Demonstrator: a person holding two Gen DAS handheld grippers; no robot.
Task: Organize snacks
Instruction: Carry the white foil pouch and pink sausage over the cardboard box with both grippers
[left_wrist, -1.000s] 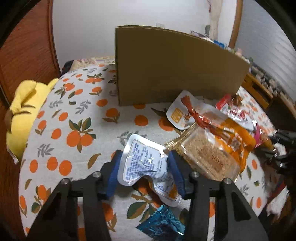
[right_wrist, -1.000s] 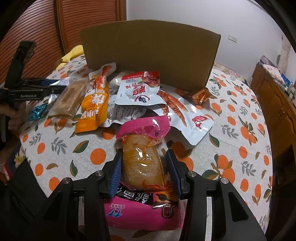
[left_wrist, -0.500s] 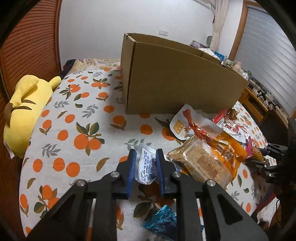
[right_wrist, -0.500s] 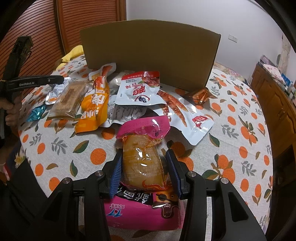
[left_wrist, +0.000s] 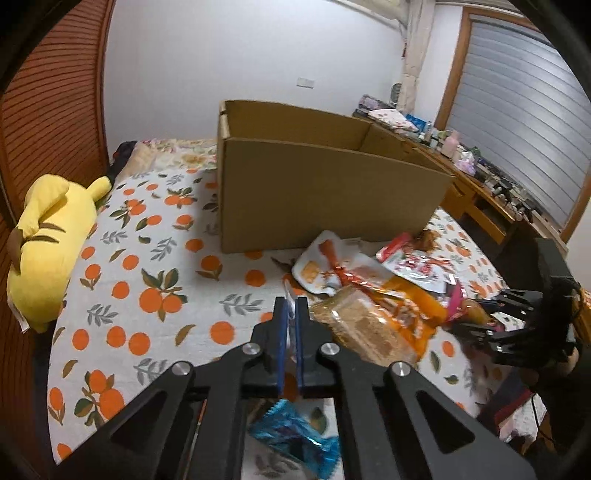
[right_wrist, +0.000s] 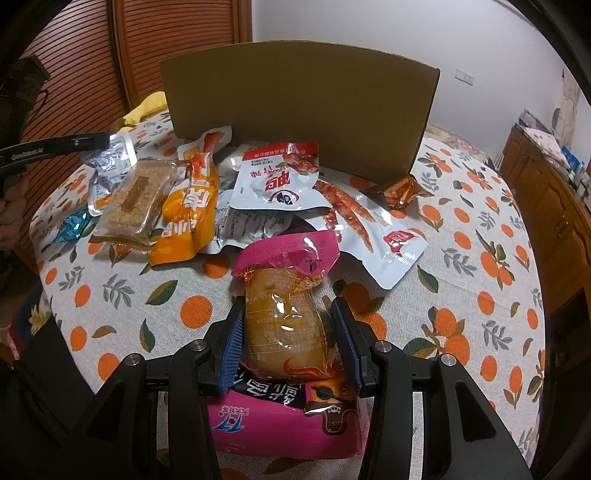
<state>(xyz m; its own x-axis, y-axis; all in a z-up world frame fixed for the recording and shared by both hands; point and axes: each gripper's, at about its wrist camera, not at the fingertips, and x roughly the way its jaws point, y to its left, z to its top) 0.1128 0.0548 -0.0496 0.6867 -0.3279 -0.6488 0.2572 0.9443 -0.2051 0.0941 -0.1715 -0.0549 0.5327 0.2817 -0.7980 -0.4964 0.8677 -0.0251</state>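
Note:
My left gripper (left_wrist: 291, 314) is shut on a thin silver foil packet (left_wrist: 291, 308), seen edge-on between the blue pads and lifted off the orange-print cloth (left_wrist: 147, 295). In the right wrist view the same packet (right_wrist: 110, 162) hangs from that gripper (right_wrist: 107, 138) at far left. My right gripper (right_wrist: 287, 310) is shut on an orange snack packet with a pink top (right_wrist: 280, 280), low over the cloth. An open cardboard box (left_wrist: 325, 192) (right_wrist: 299, 110) stands upright behind the snack pile. In the left wrist view the right gripper (left_wrist: 480, 314) shows at the right edge.
Between the grippers lie a clear-wrapped brown cake (right_wrist: 136, 199), an orange bag (right_wrist: 192, 210), white-and-red packets (right_wrist: 280, 177) and a blue foil candy (right_wrist: 72, 227). A pink packet (right_wrist: 280, 421) lies under my right fingers. A yellow plush (left_wrist: 48, 236) lies left, a wooden dresser (right_wrist: 546, 184) right.
The left jaws closed on the silver packet, and the gripper rose with it, so more of the box's inside shows. The right gripper and its packet stayed still.

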